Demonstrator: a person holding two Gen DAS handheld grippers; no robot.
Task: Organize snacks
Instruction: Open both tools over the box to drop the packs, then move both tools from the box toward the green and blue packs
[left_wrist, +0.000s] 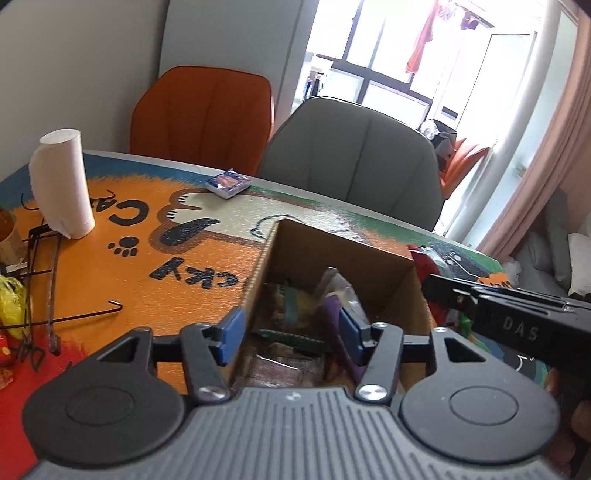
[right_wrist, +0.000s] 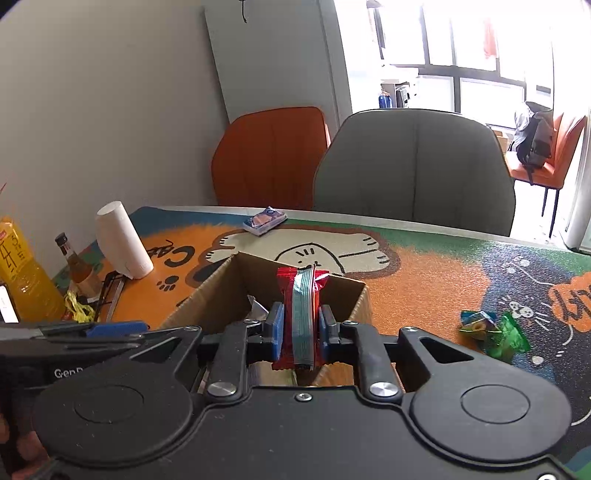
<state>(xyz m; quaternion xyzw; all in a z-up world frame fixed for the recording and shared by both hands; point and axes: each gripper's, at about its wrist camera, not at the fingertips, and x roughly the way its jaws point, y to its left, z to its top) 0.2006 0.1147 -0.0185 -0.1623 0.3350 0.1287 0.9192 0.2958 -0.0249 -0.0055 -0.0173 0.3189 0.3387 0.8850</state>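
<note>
Right gripper (right_wrist: 298, 332) pinches red packet (right_wrist: 301, 317) upright, long axis vertical, right over box (right_wrist: 207, 295) mouth; left gripper (left_wrist: 290, 332) wide, straddling box's left wall, w/ nothing held.

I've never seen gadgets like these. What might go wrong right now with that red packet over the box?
The right gripper pinches the red snack packet near the cardboard box's right wall; released carelessly, it may catch the rim or fall outside. The left gripper, jaws open astride the box's left wall, may tip the box if bumped.
</note>
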